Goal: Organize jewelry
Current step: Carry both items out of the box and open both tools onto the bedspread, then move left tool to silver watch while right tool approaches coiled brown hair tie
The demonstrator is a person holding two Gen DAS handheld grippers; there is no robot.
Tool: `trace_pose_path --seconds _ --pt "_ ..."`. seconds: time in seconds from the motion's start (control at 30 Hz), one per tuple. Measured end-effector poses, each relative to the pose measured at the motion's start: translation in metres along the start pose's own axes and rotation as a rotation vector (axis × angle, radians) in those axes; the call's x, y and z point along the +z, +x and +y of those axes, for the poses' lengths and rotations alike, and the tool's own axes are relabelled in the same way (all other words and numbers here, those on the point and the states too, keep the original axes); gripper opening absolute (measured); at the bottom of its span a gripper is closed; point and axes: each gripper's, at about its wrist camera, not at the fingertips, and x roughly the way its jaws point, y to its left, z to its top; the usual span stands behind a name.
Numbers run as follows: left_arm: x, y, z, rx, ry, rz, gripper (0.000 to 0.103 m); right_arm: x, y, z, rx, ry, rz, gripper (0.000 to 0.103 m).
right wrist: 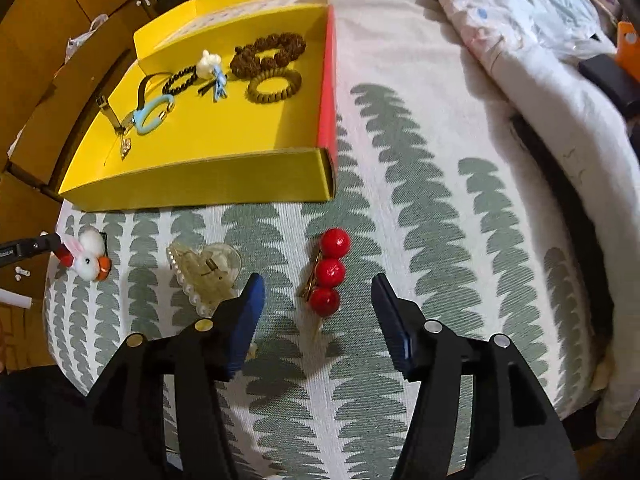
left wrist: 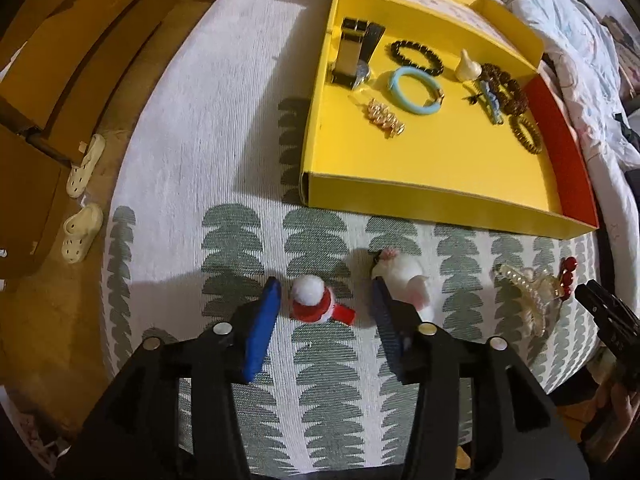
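Nearest you, your left gripper [left wrist: 326,300] stands with its jaws apart and nothing pinched: the red-and-white pompom clip [left wrist: 316,304] lies loose on the patterned cloth [left wrist: 320,360] between the blue pads, just beside the left one. Your right gripper [right wrist: 318,300] is likewise open, with the clip of three red balls [right wrist: 328,272] lying free between its fingers, touching neither. Also waiting on the cloth are the white bunny clip [left wrist: 404,280], just right of your left gripper, and the clear pearl-edged claw clip [right wrist: 204,276], just left of your right one. Farther off, the yellow tray [left wrist: 400,176] already holds a watch [left wrist: 354,52], a black bead bracelet [left wrist: 418,56], a blue hair tie [left wrist: 416,90], a gold clip [left wrist: 386,120], a brown bead string [right wrist: 268,54], a coiled tie [right wrist: 274,84] and what may be a small white figure, though that one is hard to read. By the look of it most pieces are stowed and four remain outside.
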Motion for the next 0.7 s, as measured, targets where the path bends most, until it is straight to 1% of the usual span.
trace_pose_path --seconds 0.13,0.23,0.27,0.33,0.37,0.4,0.43,0.47,0.53,0.57,0.6,0.67,0.7 --pt "0.001 -0.009 -0.003 -0.011 0.001 -0.028 0.049 0.004 -0.011 0.000 0.024 0.014 -0.032 0.059" --pt "0.004 -0.017 -0.007 -0.035 0.003 -0.054 0.050 0.009 -0.024 0.001 0.043 0.033 -0.082 0.059" --pt "0.005 -0.022 -0.008 -0.047 0.006 -0.068 0.050 0.012 -0.031 0.003 0.070 0.037 -0.107 0.059" --pt "0.008 -0.032 -0.012 -0.057 0.018 -0.107 0.051 0.018 -0.041 0.008 0.112 0.038 -0.151 0.059" --pt "0.011 -0.040 -0.014 -0.062 0.028 -0.134 0.053 0.021 -0.047 0.012 0.138 0.032 -0.181 0.059" --pt "0.014 -0.045 -0.016 -0.065 0.034 -0.160 0.056 0.025 -0.049 0.015 0.151 0.027 -0.198 0.059" --pt "0.017 -0.048 -0.016 -0.065 0.037 -0.181 0.057 0.028 -0.052 0.019 0.156 0.021 -0.214 0.059" --pt "0.021 -0.053 -0.017 -0.065 0.036 -0.203 0.058 0.033 -0.053 0.024 0.160 0.013 -0.234 0.059" --pt "0.027 -0.056 -0.019 -0.089 0.039 -0.220 0.058 0.042 -0.053 0.032 0.183 -0.008 -0.262 0.059" --pt "0.032 -0.058 -0.021 -0.112 0.045 -0.229 0.059 0.048 -0.050 0.037 0.182 -0.012 -0.265 0.059" --pt "0.035 -0.057 -0.022 -0.125 0.044 -0.233 0.062 0.054 -0.048 0.041 0.179 -0.016 -0.264 0.059" --pt "0.045 -0.056 -0.024 -0.150 0.040 -0.244 0.062 0.063 -0.040 0.049 0.197 -0.041 -0.265 0.059" --pt "0.050 -0.055 -0.025 -0.157 0.040 -0.249 0.063 0.067 -0.035 0.051 0.191 -0.047 -0.261 0.059"
